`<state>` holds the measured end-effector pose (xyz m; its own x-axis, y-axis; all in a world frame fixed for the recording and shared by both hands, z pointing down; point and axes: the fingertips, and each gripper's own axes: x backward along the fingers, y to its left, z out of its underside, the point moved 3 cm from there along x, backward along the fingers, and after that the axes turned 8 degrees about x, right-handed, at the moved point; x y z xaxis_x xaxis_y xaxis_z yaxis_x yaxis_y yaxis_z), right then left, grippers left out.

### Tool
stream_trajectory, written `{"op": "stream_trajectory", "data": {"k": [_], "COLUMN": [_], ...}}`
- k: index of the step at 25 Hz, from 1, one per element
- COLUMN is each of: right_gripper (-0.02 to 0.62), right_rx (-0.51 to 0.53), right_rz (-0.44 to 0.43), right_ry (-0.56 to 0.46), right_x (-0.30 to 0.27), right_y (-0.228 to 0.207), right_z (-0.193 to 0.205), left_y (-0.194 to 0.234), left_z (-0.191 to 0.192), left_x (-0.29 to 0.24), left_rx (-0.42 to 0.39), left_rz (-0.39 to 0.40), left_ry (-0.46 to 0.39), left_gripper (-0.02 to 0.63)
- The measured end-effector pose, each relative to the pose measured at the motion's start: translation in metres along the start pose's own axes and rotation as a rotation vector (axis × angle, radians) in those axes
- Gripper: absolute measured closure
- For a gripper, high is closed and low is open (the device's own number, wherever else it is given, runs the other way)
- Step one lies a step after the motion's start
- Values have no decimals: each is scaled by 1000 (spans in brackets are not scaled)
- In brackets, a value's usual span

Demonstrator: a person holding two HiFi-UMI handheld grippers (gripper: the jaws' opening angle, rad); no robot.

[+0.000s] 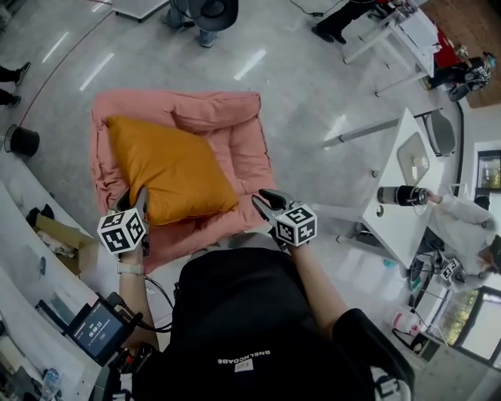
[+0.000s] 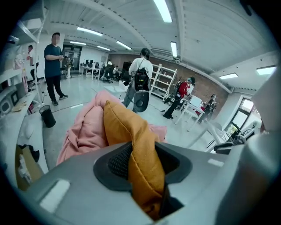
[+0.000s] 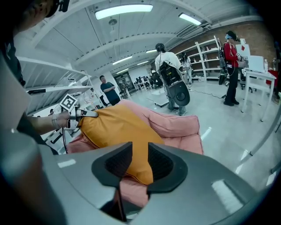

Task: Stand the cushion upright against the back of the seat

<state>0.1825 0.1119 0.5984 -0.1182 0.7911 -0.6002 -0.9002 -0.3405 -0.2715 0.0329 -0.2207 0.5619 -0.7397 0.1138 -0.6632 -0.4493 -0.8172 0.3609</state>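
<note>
While my left gripper (image 1: 133, 196) pinches a bunched corner of the square orange fabric cushion (image 1: 168, 168), my right gripper (image 1: 264, 202) stands slightly parted at the opposite corner, not clamping it. That cushion lies on the padded pink floor seat (image 1: 235, 133).

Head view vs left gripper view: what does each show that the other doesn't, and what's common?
Head view only: the right tongs beside the cushion, and a white table carrying a bottle. Left gripper view only: up close, the left tongs closed on a corner of the cushion, plus shelves and ceiling lights. Both: the orange cushion on the pink seat, and a black bin on the floor.
</note>
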Motion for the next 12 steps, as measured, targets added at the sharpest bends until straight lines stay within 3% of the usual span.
{"op": "stream_trajectory", "data": {"k": [6, 12], "right_gripper": [480, 480], "right_rx": [3, 8], "right_rz": [-12, -28], "right_ry": [-8, -10], "right_x": [-4, -11], "right_y": [0, 2], "right_z": [-5, -6], "left_y": [-24, -47], "left_z": [-25, -51], "left_x": [14, 42], "left_rx": [-101, -292], "left_rz": [39, 74], "left_ry": [-138, -266], "left_gripper": [463, 465]}}
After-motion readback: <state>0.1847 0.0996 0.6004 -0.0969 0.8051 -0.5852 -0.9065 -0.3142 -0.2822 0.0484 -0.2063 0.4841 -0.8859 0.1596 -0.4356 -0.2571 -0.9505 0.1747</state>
